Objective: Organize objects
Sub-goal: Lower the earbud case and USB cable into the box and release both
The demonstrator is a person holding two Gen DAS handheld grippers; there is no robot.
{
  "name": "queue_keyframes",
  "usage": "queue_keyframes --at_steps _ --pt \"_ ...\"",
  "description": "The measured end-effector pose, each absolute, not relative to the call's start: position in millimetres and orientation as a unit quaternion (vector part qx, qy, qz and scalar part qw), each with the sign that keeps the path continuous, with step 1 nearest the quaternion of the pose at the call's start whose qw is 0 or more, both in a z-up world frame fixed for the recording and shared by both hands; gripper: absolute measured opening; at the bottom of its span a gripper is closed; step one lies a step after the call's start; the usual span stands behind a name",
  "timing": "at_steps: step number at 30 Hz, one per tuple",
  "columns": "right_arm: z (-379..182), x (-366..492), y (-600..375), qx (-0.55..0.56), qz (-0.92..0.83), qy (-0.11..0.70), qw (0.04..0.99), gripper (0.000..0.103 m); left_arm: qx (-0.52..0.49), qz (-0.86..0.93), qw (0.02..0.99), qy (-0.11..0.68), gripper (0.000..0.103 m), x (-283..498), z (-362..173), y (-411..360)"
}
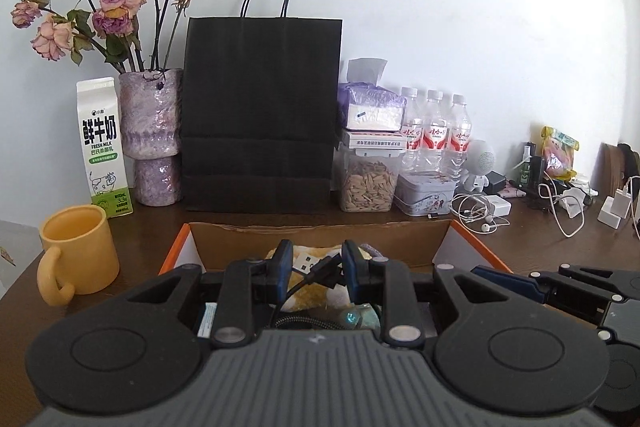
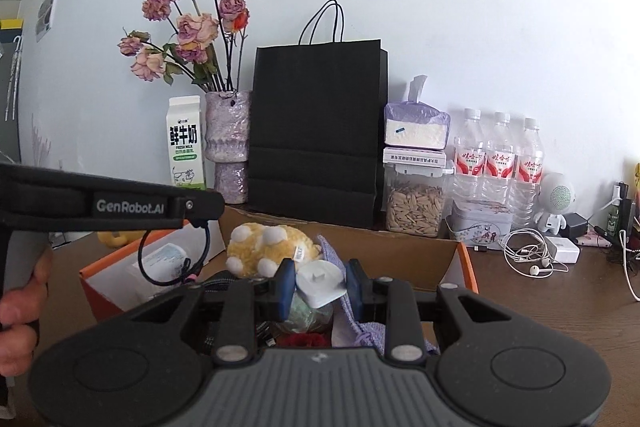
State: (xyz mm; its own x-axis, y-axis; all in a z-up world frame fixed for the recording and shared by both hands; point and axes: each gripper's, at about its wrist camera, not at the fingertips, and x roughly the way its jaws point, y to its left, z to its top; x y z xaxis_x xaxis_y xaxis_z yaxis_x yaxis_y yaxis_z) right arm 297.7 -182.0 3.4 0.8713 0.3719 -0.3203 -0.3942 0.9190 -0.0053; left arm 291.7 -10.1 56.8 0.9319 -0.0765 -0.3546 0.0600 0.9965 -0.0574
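**Both grippers loaded above the box**

Left gripper [image 1: 314,263]: fingers clamped on a black cable [image 1: 320,269]. Right gripper [image 2: 320,285]: fingers clamped on a white charger [image 2: 320,283]. Both items hang over the open cardboard box [image 2: 400,253], beside a plush toy [image 2: 268,247].

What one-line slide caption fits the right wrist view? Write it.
Right tongs grip a white plastic charger above an orange cardboard box holding a yellow plush toy.

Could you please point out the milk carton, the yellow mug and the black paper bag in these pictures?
milk carton [image 1: 103,147]: left wrist view, on its printed front face.
yellow mug [image 1: 78,251]: left wrist view, on its outer wall.
black paper bag [image 2: 316,131]: right wrist view, on its front panel.
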Motion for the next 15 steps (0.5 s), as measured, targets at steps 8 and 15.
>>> queue_keyframes --at_steps 8,15 --pt "-12.8 317.5 -186.3 -0.019 0.194 0.183 0.964 0.026 -0.008 -0.029 0.980 0.197 0.027 313.5 44.3 4.5" --pt "-17.4 318.3 -189.6 -0.016 0.191 0.191 0.963 0.027 -0.001 -0.019 0.979 0.205 0.035 315.4 37.9 2.2"
